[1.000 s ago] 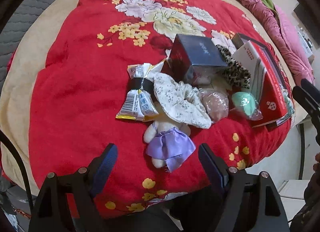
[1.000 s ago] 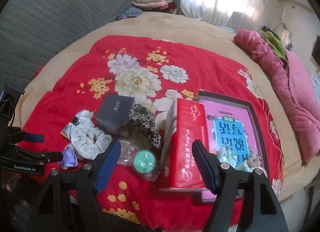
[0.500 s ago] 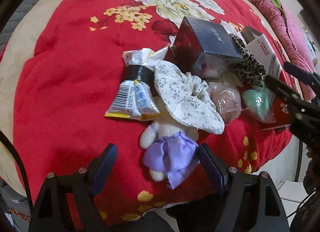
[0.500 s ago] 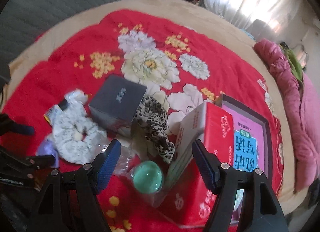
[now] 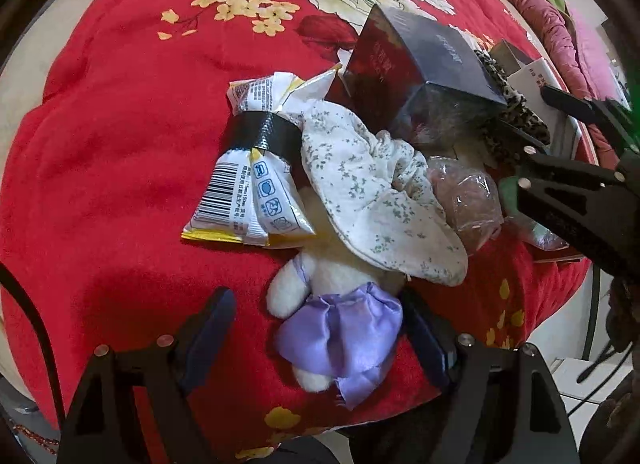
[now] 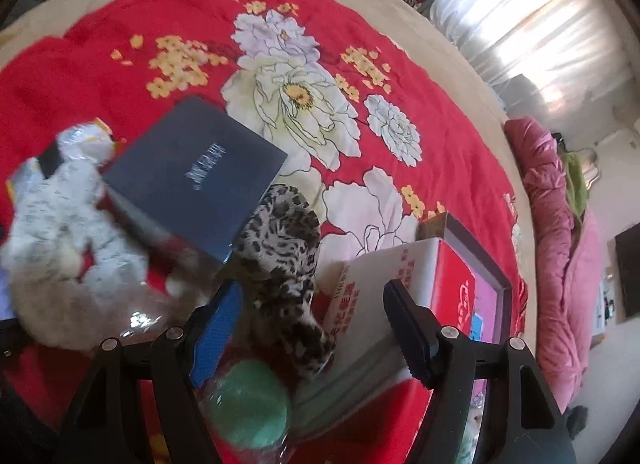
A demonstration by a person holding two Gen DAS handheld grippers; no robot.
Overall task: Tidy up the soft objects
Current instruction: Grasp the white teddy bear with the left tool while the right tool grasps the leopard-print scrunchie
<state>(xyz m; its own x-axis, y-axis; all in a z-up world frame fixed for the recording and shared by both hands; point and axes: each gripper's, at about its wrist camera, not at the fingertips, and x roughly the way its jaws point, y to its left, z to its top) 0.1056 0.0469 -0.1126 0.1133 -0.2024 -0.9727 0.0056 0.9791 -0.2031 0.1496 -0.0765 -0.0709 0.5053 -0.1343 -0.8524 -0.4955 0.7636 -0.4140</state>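
Left wrist view: red flowered blanket [image 5: 120, 168] spread over a bed, clutter heaped near its edge. Dark box [image 5: 420, 76] tilted on the heap, leopard scrunchie [image 5: 516, 116] just beside it. White flowered scrunchie [image 5: 376, 192] draped over a plush toy [image 5: 336, 304] in a purple skirt, touching a taped snack packet [image 5: 256, 168]. Left gripper [image 5: 316, 328] with jaws wide open, straddling the plush toy's skirt, the pads apparently not pressing it. Right gripper [image 5: 572, 184] in from the right side, above a crinkled plastic bag [image 5: 464, 200].

Right wrist view: same blanket [image 6: 100, 76], red tissue pack [image 6: 436, 288] leaning against a framed pink board [image 6: 492, 280]. Leopard scrunchie [image 6: 288, 264] between box [image 6: 196, 176] and tissue pack. Right gripper [image 6: 312, 324] with jaws wide open, holding nothing, leopard scrunchie and a green ball [image 6: 248, 404] in plastic lying between the fingers.
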